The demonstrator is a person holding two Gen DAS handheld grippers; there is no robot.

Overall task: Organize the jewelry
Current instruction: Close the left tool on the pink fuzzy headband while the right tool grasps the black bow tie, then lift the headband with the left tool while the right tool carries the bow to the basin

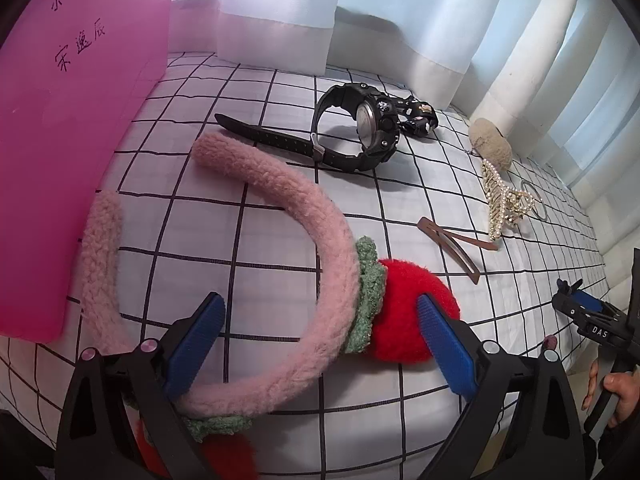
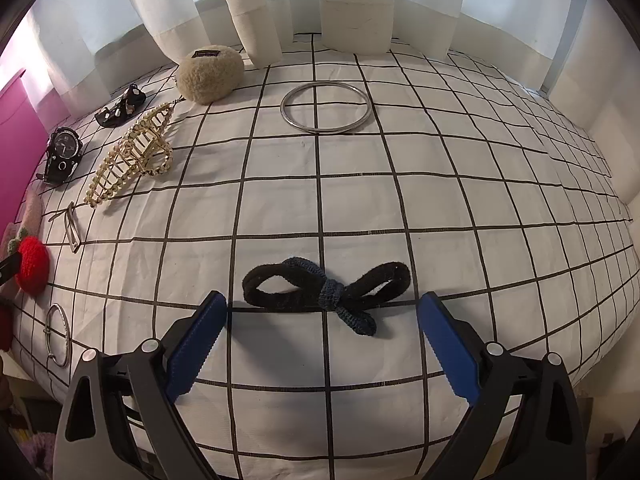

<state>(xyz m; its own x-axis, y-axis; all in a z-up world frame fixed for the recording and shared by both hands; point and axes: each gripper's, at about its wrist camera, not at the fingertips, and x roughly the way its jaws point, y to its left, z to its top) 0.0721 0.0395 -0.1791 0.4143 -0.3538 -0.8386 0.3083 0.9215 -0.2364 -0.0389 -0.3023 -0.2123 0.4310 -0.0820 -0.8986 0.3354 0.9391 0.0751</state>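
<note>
— While both tools sit low over the checked cloth (image 2: 440, 208), which step does this look like?

— An approach, by the look of it. The left gripper (image 1: 320, 316) is spread wide, holding nothing, with the pink fuzzy headband (image 1: 280, 184) curving between its blue pads across the lower middle of the left wrist view. One pad (image 1: 440, 332) lies against or just in front of the red pompom (image 1: 416, 312); contact cannot be told.

— And the other one?

— The right gripper (image 2: 320, 316) is released too, empty, its fingers flanking the black hair tie bow (image 2: 326, 294) at the lower centre of the right wrist view, apparently just short of it.

— Where is the rest of the jewelry?

— Still scattered: the black watch (image 1: 360, 128) at upper centre of the left view, the gold claw clip (image 2: 132, 160) at left of the right view, the silver bangle (image 2: 324, 108) at upper centre.

— What does the next move call for?

— Probably easing forward and closing on the soft band; the plush should compress, so a firm, centred pinch seems wise.
</note>
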